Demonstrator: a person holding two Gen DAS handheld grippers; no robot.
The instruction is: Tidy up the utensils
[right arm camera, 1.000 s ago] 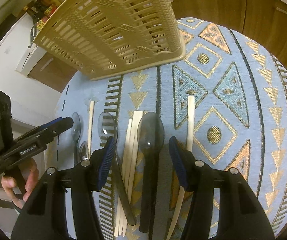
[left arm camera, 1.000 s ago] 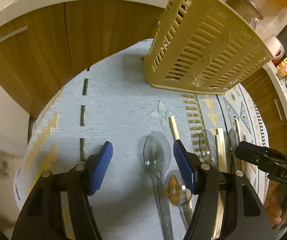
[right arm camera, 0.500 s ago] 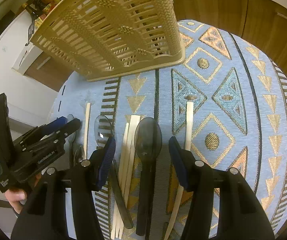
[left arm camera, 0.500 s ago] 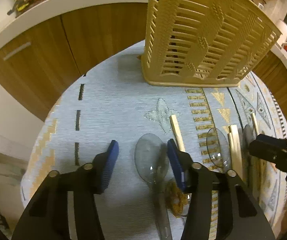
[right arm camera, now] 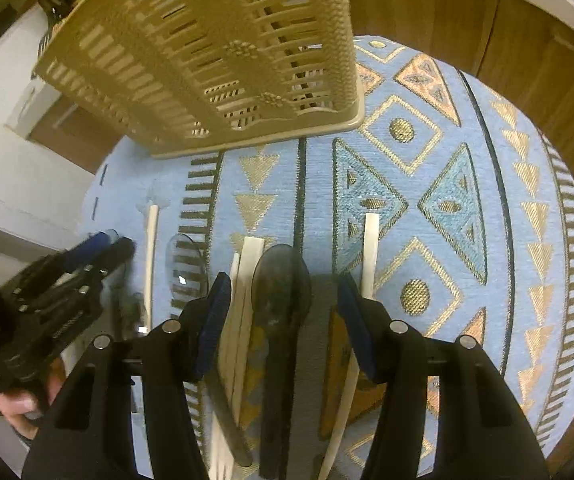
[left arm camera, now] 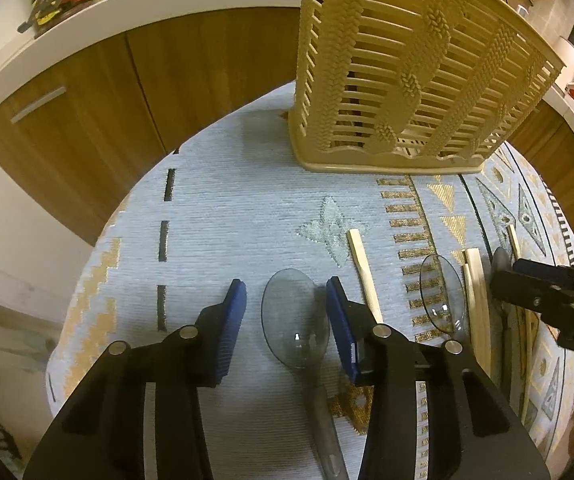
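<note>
Wooden cabinet doors (left arm camera: 135, 92) curve round behind a small table under a pale blue patterned cloth (left arm camera: 247, 216), and a beige slatted basket (left arm camera: 403, 80) stands at the cloth's far edge.

Against a second ago, the left gripper (left arm camera: 287, 316) has narrowed its gap and shifted across, so the clear spoon (left arm camera: 295, 324) that lay off beside its right pad now sits squarely between the two blue pads. Its jaws are closing, yet cloth is visible on both sides of the bowl, so nothing is clamped. That reads as the start of a pick: this spoon looks to be the next piece bound for the basket, none seen through the slats so far.

The clear spoon lies flat near the cloth's near-left edge, bowl towards the basket, handle running back under the gripper; its long axis follows the fingers. A wooden stick (left arm camera: 363, 272) lies just beside the right pad, parallel and pointing the same way.

The right gripper (right arm camera: 283, 312) is much as before, jaws apart and straddling a dark spoon (right arm camera: 281, 284) without touching it. That spoon also points bowl-first at the basket, handle towards the near edge. Paired wooden sticks (right arm camera: 247, 280) lie just left of it, another stick (right arm camera: 369, 252) just right, and a second clear spoon (right arm camera: 185, 268) further left, all roughly parallel.
</note>
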